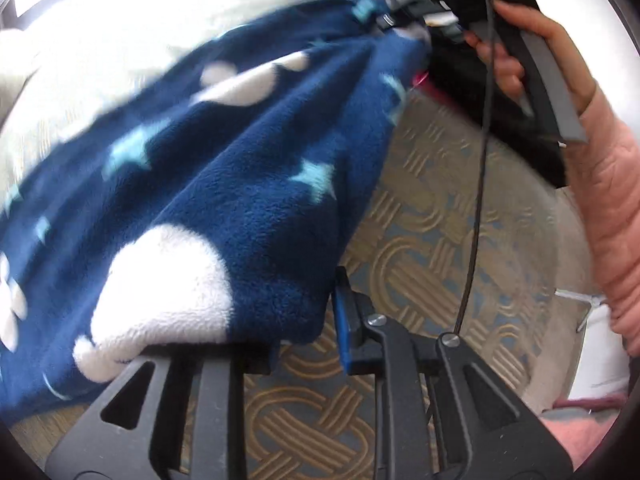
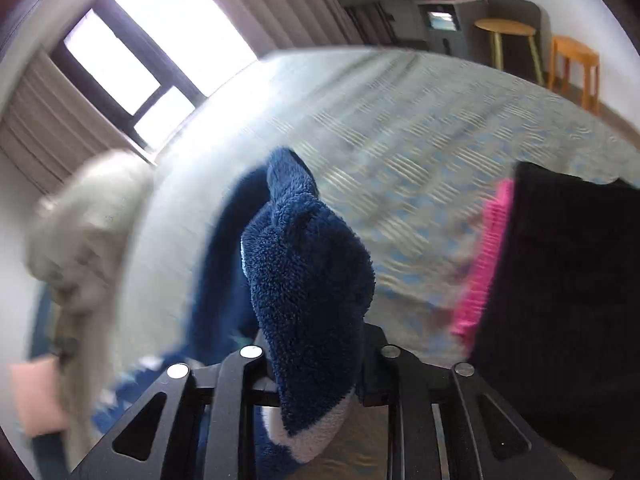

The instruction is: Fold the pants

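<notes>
The pants (image 1: 224, 184) are navy fleece with white clouds and pale blue stars, stretched in the air between both grippers. In the left wrist view my left gripper (image 1: 300, 320) grips their near edge. Its blue-padded finger (image 1: 344, 320) presses the cloth's side, and the other finger is hidden under the fleece. At the top of that view a hand holds my right gripper (image 1: 386, 20), which pinches the far corner. In the right wrist view a bunch of the pants (image 2: 308, 280) stands up out of my right gripper (image 2: 316, 364), clamped between its jaws.
Below lies a surface with a woven knot pattern (image 1: 420, 240). A black garment with a pink edge (image 2: 560, 300) lies at the right. A pale bundle (image 2: 88, 232) sits at the left near the window. Two stools (image 2: 508, 40) stand at the far wall. A pink sleeve (image 1: 612, 220) is on the right.
</notes>
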`<state>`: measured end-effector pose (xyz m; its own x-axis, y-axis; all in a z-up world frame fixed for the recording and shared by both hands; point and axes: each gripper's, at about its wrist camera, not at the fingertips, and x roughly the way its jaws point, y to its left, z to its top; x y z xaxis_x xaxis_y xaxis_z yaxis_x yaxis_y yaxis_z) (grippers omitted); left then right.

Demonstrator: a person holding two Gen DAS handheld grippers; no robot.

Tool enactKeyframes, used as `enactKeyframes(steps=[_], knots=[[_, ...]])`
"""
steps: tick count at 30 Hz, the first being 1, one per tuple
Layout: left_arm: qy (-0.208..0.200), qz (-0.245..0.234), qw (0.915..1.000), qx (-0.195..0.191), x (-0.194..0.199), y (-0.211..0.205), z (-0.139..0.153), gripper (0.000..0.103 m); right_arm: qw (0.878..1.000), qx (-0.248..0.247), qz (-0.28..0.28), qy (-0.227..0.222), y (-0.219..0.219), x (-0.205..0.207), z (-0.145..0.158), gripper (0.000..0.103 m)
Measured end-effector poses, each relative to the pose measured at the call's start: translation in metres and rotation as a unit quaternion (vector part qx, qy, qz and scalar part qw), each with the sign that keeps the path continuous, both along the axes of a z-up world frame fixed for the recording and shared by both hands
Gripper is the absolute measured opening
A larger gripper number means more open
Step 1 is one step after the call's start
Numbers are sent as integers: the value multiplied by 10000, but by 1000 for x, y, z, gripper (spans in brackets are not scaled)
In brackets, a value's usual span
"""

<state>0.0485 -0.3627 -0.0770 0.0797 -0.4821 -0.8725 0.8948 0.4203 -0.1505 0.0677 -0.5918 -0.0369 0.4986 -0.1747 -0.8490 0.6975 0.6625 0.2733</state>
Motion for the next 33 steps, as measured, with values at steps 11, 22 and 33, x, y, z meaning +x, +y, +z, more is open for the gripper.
enactKeyframes(steps=[11, 22, 33], knots=[[328, 471, 9978, -334, 2, 52, 28, 44, 9801, -1940, 216, 354, 42, -56, 62, 63], [680, 4836, 8704, -628, 109, 361, 8, 54, 9449, -814, 3169, 139, 213, -11, 19, 67], [1778, 6017, 7552, -1895, 206, 474, -49, 67, 8961, 385, 4381, 603, 339, 28, -27, 67]])
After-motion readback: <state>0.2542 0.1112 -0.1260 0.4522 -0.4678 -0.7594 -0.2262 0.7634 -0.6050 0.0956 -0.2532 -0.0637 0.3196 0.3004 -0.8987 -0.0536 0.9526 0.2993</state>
